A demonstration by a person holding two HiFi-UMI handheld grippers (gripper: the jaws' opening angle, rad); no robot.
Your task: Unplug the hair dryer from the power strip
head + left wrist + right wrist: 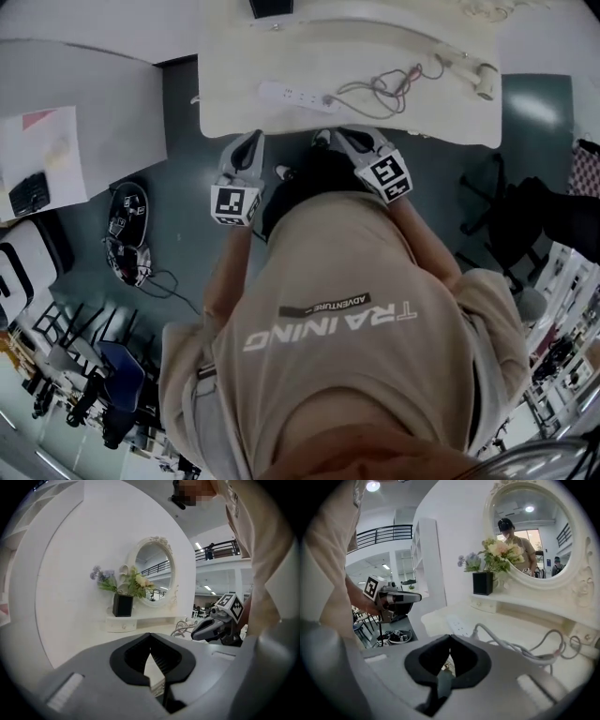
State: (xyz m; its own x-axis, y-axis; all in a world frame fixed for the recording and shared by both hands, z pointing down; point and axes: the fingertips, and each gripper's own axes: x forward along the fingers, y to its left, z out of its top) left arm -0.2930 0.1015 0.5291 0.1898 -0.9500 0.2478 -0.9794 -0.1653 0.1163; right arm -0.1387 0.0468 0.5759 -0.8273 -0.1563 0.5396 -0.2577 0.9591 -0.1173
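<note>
The left tool [150, 638] is held with its jaws brought together at the tips and nothing gripped between them. The right tool [450, 641] is seen in the same state, closed and empty. In the head view both tools are held side by side at the near edge of the cream-coloured counter [234, 56], the left one just short of it and the right one at its rim. A long white power strip [286, 94] is laid flat on the counter ahead of the two tools, a little beyond the tips of the right tool and apart from them. A pale plug [328, 101] is seated in the end of the strip nearer the right tool, and a grey cable [384, 89] is run from it in loose loops off to the right of that tool. The cream-coloured hair dryer [480, 80] is found at the far end of the cable, well to the right of the right tool and near the counter's right edge. Beyond the tools, an oval white-framed mirror [539, 531] and a square black vase of flowers [483, 583] are set on a raised ledge.
</note>
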